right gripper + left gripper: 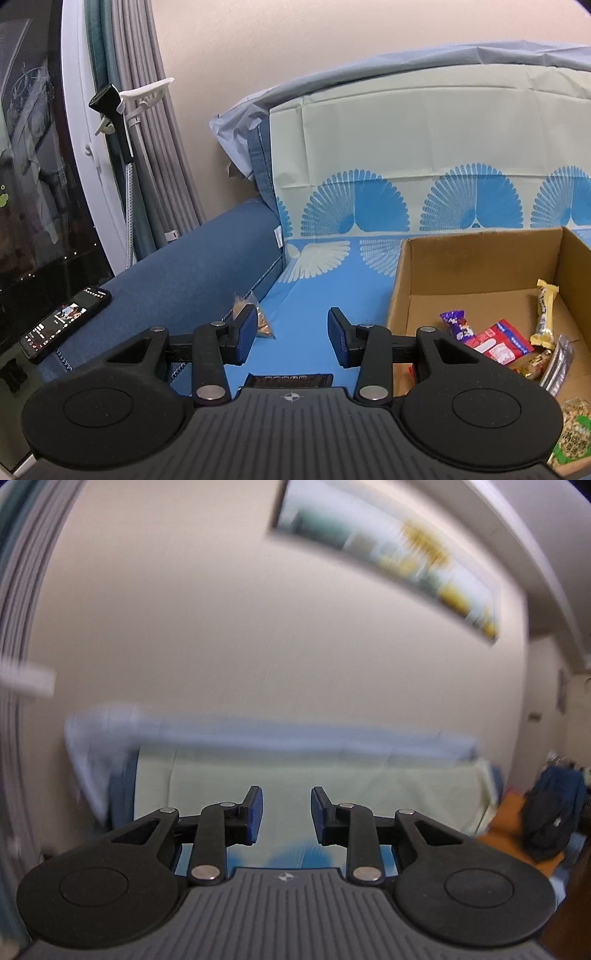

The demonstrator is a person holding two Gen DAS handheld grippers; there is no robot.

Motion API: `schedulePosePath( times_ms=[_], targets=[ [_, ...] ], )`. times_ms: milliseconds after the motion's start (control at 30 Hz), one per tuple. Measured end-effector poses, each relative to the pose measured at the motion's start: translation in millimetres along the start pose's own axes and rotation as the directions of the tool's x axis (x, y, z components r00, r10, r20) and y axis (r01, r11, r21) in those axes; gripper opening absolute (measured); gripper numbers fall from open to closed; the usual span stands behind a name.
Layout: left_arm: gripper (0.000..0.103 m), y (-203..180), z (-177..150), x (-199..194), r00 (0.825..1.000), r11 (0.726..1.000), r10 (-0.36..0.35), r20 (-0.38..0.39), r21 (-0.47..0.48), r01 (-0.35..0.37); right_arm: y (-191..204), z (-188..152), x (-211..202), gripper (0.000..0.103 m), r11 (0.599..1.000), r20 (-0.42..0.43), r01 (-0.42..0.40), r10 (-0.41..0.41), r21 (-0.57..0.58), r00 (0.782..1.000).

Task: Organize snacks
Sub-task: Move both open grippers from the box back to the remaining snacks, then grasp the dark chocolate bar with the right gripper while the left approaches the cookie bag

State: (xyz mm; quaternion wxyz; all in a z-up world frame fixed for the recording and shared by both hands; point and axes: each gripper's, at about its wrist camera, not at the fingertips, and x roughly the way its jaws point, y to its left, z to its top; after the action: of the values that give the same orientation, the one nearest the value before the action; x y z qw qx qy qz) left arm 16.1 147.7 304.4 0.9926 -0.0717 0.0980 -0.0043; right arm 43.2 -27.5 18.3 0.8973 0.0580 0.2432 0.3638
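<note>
Left wrist view: the left gripper (286, 814) points almost level at a cream wall, with the sofa back (332, 775) low in the frame and a blurred picture (388, 554) at upper right. Its jaws stand a little apart with nothing between them. No snack and no box shows here, so this hand looks poorly placed for the next pick.

Right wrist view: the right gripper (292, 334) tilts down over the blue patterned sofa cover (314, 280), its jaws spread and empty. The loose snack, a small clear triangular packet (255, 314) of brownish pieces, lies on the cover at centre left, partly hidden behind the left fingertip; its point faces the top of the frame, its base the bottom. It sits just left of the gap between the fingers, so the claw probably needs a slight shift left and forward to straddle it. A dark wrapper (291, 380) lies below the jaws, mostly hidden by the gripper body. The cardboard box (480, 266) fills the right side, holding a purple packet (458, 325), a red packet (498, 343) and a yellow bar (545, 314). A phone (66, 321) rests on the sofa arm at left.
</note>
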Motion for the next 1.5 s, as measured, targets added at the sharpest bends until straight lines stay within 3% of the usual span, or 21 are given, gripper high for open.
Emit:
schedulePosePath(
  times_ms=[100, 267, 367, 500, 600, 733, 867, 933, 1033, 1167, 1267, 1367, 1400, 1433, 1500],
  targets=[
    [0.019, 32, -74, 46, 0.986, 0.995, 0.09, -0.138, -0.033, -0.095, 3, -3, 2, 0.044, 1.0, -0.023, -0.017, 0.017, -0.001, 1.0],
    [0.018, 73, -184, 83, 0.945, 0.979, 0.187, -0.27, -0.028, -0.202, 16, -13, 8, 0.044, 0.998, -0.074, -0.044, 0.04, -0.044, 0.996],
    [0.018, 88, -226, 96, 0.922, 0.973, 0.213, -0.325, -0.012, -0.229, 25, -17, 14, 0.044, 0.996, -0.101, -0.053, 0.045, -0.077, 0.994],
    [0.018, 104, -266, 99, 0.908, 0.969, 0.236, -0.346, 0.015, -0.246, 33, -23, 28, 0.044, 0.994, -0.151, -0.053, 0.039, -0.09, 0.988],
    [0.018, 120, -289, 94, 0.911, 0.965, 0.25, -0.329, 0.014, -0.26, 38, -25, 44, 0.044, 0.996, -0.209, -0.053, 0.038, -0.067, 0.977],
    [0.018, 129, -304, 78, 0.909, 0.956, 0.275, -0.313, -0.012, -0.294, 43, -29, 73, 0.044, 0.999, -0.29, -0.03, 0.032, 0.012, 0.956],
    [0.019, 134, -306, 60, 0.914, 0.948, 0.285, -0.288, -0.058, -0.314, 37, -39, 111, 0.047, 0.986, -0.375, 0.062, 0.0, 0.153, 0.927],
    [0.018, 135, -302, 55, 0.917, 0.949, 0.275, -0.29, -0.072, -0.308, 28, -45, 131, 0.058, 0.962, -0.413, 0.137, -0.029, 0.235, 0.91],
    [0.019, 135, -302, 51, 0.918, 0.954, 0.255, -0.302, -0.078, -0.291, 14, -52, 161, 0.065, 0.91, -0.456, 0.243, -0.069, 0.335, 0.887],
    [0.019, 138, -302, 42, 0.92, 0.955, 0.238, -0.311, -0.1, -0.281, 11, -52, 202, 0.073, 0.866, -0.503, 0.327, -0.104, 0.379, 0.858],
    [0.019, 142, -302, 37, 0.918, 0.951, 0.238, -0.316, -0.114, -0.286, 20, -47, 231, 0.076, 0.876, -0.523, 0.361, -0.155, 0.318, 0.838],
    [0.019, 148, -301, 34, 0.916, 0.947, 0.245, -0.318, -0.125, -0.297, 38, -44, 252, 0.075, 0.913, -0.53, 0.365, -0.22, 0.184, 0.819],
    [0.019, 150, -301, 34, 0.915, 0.944, 0.248, -0.319, -0.132, -0.302, 42, -43, 257, 0.067, 0.924, -0.534, 0.36, -0.241, 0.13, 0.811],
    [0.019, 152, -301, 33, 0.913, 0.941, 0.251, -0.321, -0.139, -0.308, 47, -43, 260, 0.05, 0.934, -0.535, 0.351, -0.262, 0.069, 0.803],
    [0.019, 155, -301, 33, 0.911, 0.935, 0.257, -0.324, -0.153, -0.319, 52, -45, 255, 0.041, 0.953, -0.523, 0.301, -0.27, -0.027, 0.808]
  ],
)
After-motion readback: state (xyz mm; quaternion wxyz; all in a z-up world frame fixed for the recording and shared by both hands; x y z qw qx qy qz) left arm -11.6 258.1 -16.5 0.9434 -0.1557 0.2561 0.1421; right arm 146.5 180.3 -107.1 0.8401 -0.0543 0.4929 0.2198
